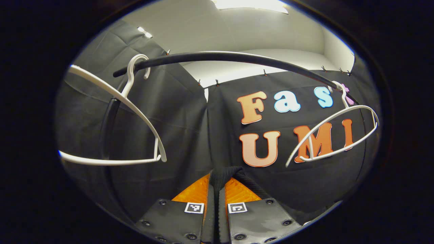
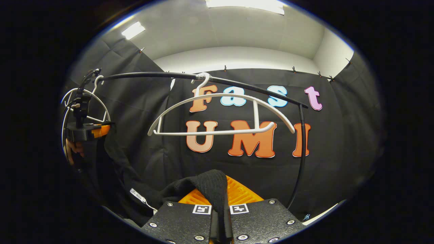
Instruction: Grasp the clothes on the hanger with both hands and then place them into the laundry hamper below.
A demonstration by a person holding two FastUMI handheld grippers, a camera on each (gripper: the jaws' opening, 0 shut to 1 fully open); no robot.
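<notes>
While pinched in both claws, black garment (image 2: 206, 184) drapes over right claw (image 2: 219, 203); left claw (image 1: 216, 189) likewise clamped.

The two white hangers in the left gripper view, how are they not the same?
The left hanger looks bigger and closer; the right hanger looks smaller and farther off. The left hanger hooks near one end of the black rail, the right hanger near the other end. They tilt opposite ways. Both are white, bare and hang on that rail.
</notes>
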